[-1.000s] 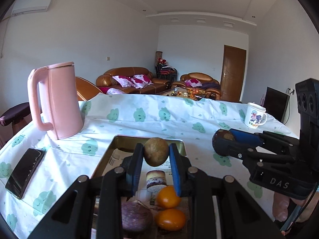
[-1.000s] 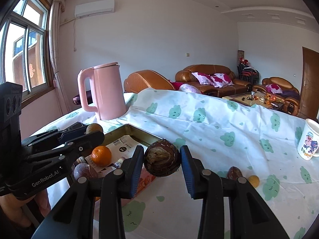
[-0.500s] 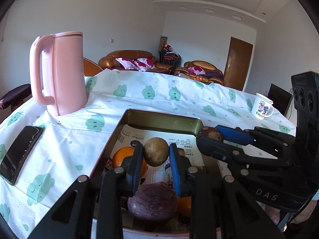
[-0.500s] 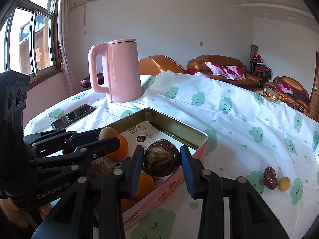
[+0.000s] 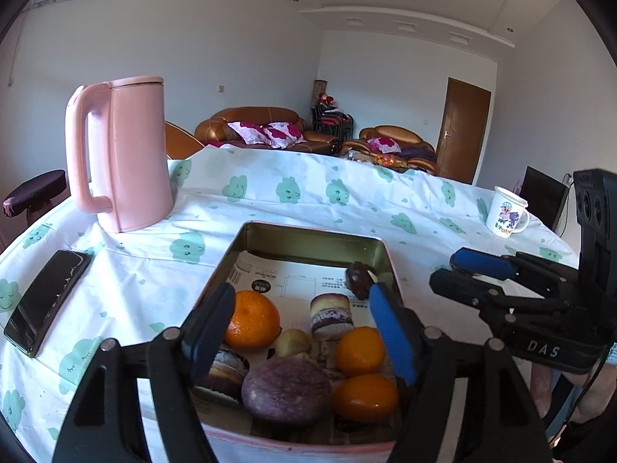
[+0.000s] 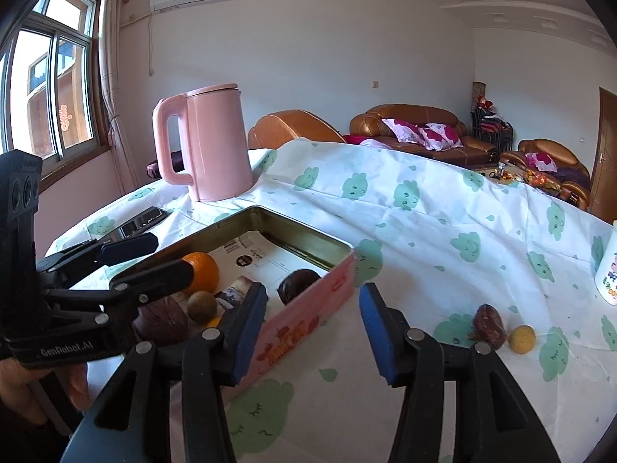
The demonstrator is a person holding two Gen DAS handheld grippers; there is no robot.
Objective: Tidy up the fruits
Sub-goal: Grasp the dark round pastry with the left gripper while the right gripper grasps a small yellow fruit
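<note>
In the left wrist view, the left gripper [image 5: 302, 332] has its fingers spread wide and holds nothing. It hangs over the near end of the tin tray [image 5: 308, 233], which stands on the surface [image 5: 300, 200] covered with a white cloth with green clouds. Inside the tray lie a large orange [image 5: 252, 319], two smaller oranges [image 5: 359, 351], a small brown round fruit [image 5: 293, 342], a purple sweet potato [image 5: 287, 390] and a cut purple roll [image 5: 331, 315]. A dark round fruit [image 5: 358, 279] lies near the right wall of the tray. The right gripper [image 5: 449, 272] is to the right of the tray, also with its fingers apart and empty. A pink kettle [image 5: 119, 154] stands at the back left, a black phone [image 5: 46, 305] lies left of the tray, and a white mug [image 5: 507, 212] stands far to the right.

In the right wrist view, the right gripper [image 6: 313, 328] is open over the pink outer wall of the tin tray [image 6: 308, 322], and nothing is between its fingers. The dark round fruit [image 6: 297, 285] lies inside the tray, just behind this wall. The left gripper [image 6: 154, 258] reaches in from the left, open, above the large orange [image 6: 204, 272] and the small brown round fruit [image 6: 201, 306]. On the cloth to the right, well apart from the tray, a dark red fruit [image 6: 489, 326] and a small yellow fruit [image 6: 521, 339] lie just beside each other. The pink kettle [image 6: 208, 142] stands behind the tray.
</note>
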